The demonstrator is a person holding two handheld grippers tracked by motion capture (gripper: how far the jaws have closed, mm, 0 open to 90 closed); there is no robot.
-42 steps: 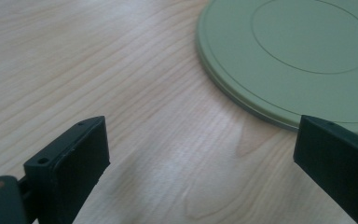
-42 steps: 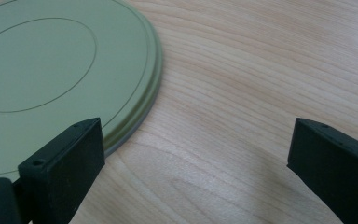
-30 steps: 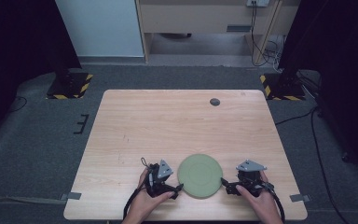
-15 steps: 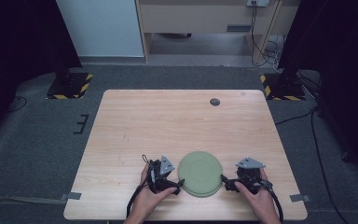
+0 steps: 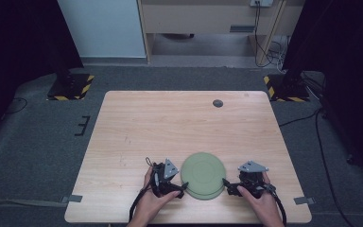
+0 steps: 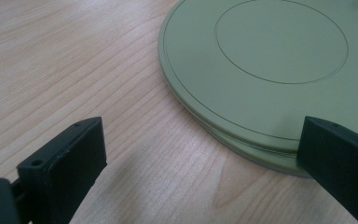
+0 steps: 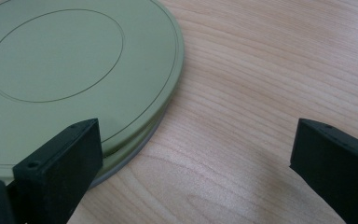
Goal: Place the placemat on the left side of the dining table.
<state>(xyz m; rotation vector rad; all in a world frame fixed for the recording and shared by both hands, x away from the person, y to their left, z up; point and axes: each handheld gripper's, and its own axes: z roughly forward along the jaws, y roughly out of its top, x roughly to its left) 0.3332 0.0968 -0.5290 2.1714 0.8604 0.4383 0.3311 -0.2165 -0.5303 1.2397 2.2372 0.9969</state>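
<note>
my two black grippers, bare hands behind them

my left gripper [image 5: 182, 189] and right gripper [image 5: 227, 183] are black, each topped at 12 o'clock by a grey three-cornered plate with small dark holes, and each trailing a looping black cable toward 6 o'clock. up close my jaws are matte black rectangular blocks with squared edges; a small screw hole sits in the top face, and a brass-coloured ring shows at 7 o'clock. no sleeves on my forearms.

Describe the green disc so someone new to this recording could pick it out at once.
On the wooden table, look at the near edge, between the left hand-held gripper and the right hand-held gripper. There lies a flat, round, pale green plate, seemingly stacked on another, unlike the small dark disc at the far side.
</note>
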